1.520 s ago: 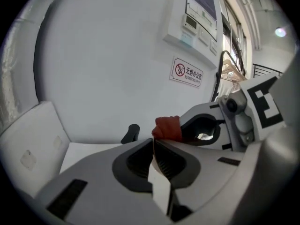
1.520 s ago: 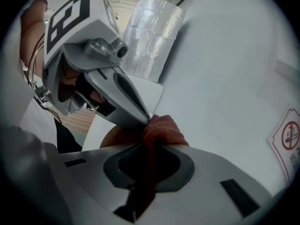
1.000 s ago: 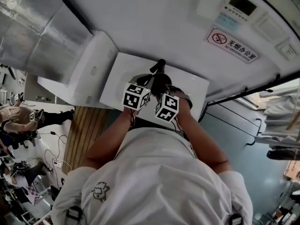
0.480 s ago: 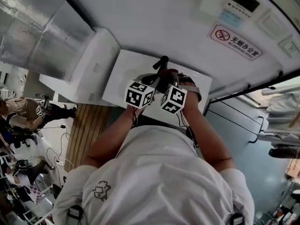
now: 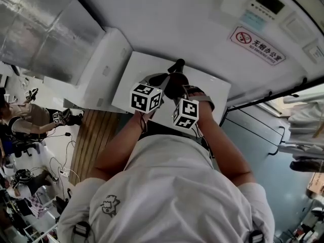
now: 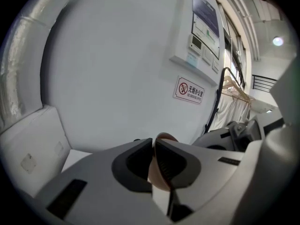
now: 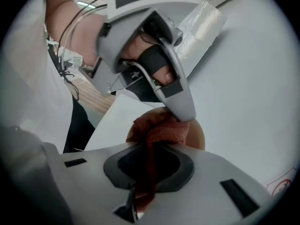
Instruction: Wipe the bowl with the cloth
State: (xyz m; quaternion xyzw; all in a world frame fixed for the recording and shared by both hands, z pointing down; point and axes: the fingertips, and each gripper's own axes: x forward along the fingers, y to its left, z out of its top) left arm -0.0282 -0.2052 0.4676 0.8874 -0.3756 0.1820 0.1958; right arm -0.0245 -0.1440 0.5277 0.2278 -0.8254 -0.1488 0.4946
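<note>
— White wall, a no-smoking sign (image 5: 255, 45), a white table (image 5: 212, 92) below the hands. Where's the bowl?
— Between the two tools, seemingly held clear of the table. The left gripper (image 6: 153, 142) is pinched tight on the bowl (image 6: 164, 136), its rim edge-on in the jaws.
— And the cloth?
— The right gripper (image 7: 146, 146) is clamped on the reddish cloth (image 7: 161, 130), whose bunched end touches the bowl's inside just ahead of those jaws. The bowl's mouth faces that gripper, so I'd guess the rubbing goes straight forward and round
</note>
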